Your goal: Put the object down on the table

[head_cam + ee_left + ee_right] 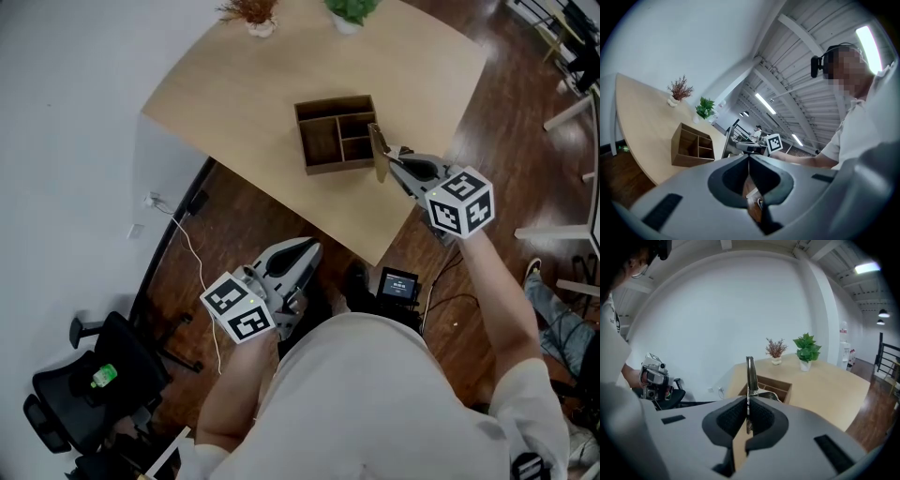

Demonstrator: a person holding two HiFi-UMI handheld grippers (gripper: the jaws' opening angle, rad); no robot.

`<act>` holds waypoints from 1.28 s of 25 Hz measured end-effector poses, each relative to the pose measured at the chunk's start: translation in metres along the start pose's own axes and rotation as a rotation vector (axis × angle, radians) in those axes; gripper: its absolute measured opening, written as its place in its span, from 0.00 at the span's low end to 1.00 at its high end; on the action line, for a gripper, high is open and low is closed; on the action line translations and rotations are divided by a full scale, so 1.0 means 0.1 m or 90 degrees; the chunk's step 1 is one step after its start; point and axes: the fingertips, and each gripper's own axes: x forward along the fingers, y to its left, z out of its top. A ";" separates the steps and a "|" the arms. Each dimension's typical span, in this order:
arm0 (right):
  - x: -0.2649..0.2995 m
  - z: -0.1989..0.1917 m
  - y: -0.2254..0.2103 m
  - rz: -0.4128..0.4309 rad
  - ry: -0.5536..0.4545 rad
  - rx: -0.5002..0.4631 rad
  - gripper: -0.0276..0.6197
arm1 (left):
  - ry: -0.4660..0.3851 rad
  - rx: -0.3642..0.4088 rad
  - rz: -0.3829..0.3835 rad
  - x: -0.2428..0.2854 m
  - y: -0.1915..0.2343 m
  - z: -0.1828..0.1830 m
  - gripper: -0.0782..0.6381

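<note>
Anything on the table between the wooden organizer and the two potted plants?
Nothing. The head view shows only bare tabletop between the wooden organizer and the reddish plant and green plant at the far edge.

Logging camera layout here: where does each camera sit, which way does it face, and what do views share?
Head view: on the person's head, looking steeply down at the table and wooden box; shows torso, forearms, left tool, right tool.
Left gripper view: on the left tool, off the table's edge, facing across it; shows shut empty jaws, the person's shirt.
Right gripper view: on the right tool, facing the plants; shows jaws shut on a thin flat piece.
All three show the wooden box.
</note>
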 end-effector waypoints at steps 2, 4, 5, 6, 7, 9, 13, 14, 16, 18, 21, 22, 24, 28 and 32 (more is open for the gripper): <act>0.09 0.05 -0.07 0.012 0.006 -0.017 0.05 | -0.001 0.000 0.003 0.04 0.02 0.01 0.11; 0.18 0.10 -0.13 0.024 0.011 -0.032 0.05 | 0.000 -0.001 0.007 0.06 0.04 0.03 0.11; 0.22 0.14 -0.16 0.029 0.013 -0.038 0.05 | -0.001 -0.002 0.009 0.07 0.05 0.04 0.11; 0.26 0.17 -0.19 0.034 0.016 -0.045 0.05 | -0.001 -0.002 0.012 0.08 0.05 0.05 0.11; 0.30 0.20 -0.21 0.039 0.019 -0.053 0.05 | -0.001 -0.002 0.014 0.09 0.06 0.05 0.11; 0.37 0.23 -0.24 0.049 0.026 -0.066 0.05 | 0.000 -0.003 0.019 0.10 0.07 0.06 0.11; 0.55 0.23 -0.28 0.072 0.047 -0.090 0.05 | -0.002 -0.004 0.029 0.13 0.13 0.08 0.11; 0.59 0.23 -0.29 0.079 0.053 -0.095 0.05 | -0.003 -0.004 0.032 0.14 0.15 0.09 0.11; 0.67 0.21 -0.31 0.091 0.066 -0.105 0.05 | -0.004 -0.005 0.036 0.16 0.18 0.11 0.11; 0.74 0.18 -0.31 0.099 0.076 -0.115 0.05 | -0.005 -0.007 0.039 0.17 0.19 0.11 0.11; 0.83 0.17 -0.32 0.111 0.084 -0.120 0.05 | -0.006 -0.012 0.045 0.17 0.23 0.10 0.11; 0.85 0.18 -0.32 0.115 0.087 -0.121 0.05 | -0.006 -0.014 0.047 0.18 0.24 0.10 0.11; 0.89 0.17 -0.32 0.125 0.095 -0.125 0.05 | -0.008 -0.017 0.050 0.18 0.26 0.10 0.11; 0.94 0.07 -0.26 0.155 0.128 -0.146 0.05 | -0.009 -0.022 0.055 0.17 0.27 0.06 0.11; 1.02 -0.06 -0.23 0.180 0.168 -0.166 0.05 | -0.008 -0.026 0.059 0.17 0.30 0.05 0.11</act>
